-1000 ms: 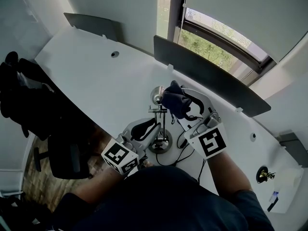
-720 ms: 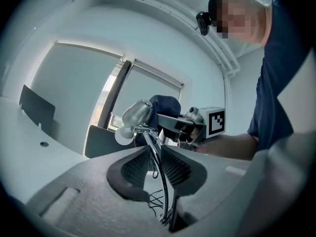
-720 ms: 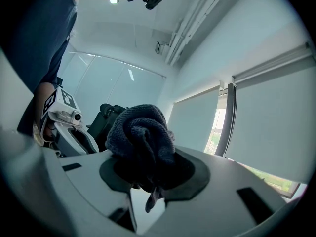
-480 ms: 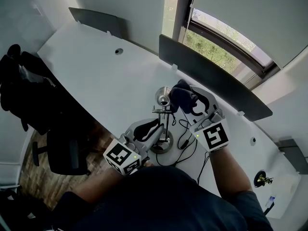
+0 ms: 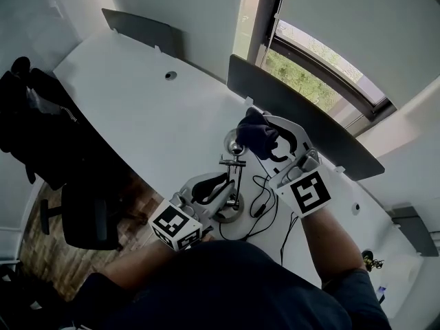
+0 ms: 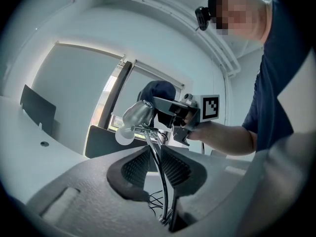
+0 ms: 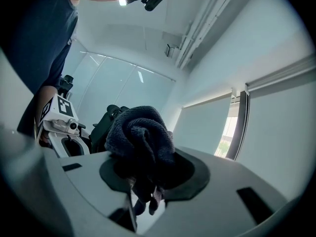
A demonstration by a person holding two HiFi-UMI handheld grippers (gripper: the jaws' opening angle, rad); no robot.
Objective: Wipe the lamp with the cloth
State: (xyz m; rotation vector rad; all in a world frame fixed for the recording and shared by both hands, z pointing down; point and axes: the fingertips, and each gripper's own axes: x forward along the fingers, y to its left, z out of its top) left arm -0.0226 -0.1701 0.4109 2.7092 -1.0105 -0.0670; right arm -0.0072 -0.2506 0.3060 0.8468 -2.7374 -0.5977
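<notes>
Head view: the desk lamp stood on the white desk, its cord trailing beside the round base. The dark blue cloth touched its chrome head.

Left gripper view: the left gripper was clenched on the lamp's thin stem.

Right gripper view: the right gripper grasped the bunched cloth.

We can read no words, brands or numbers anywhere. Only black-and-white square markers show, without lettering, on the cubes of the left tool and the right tool.
</notes>
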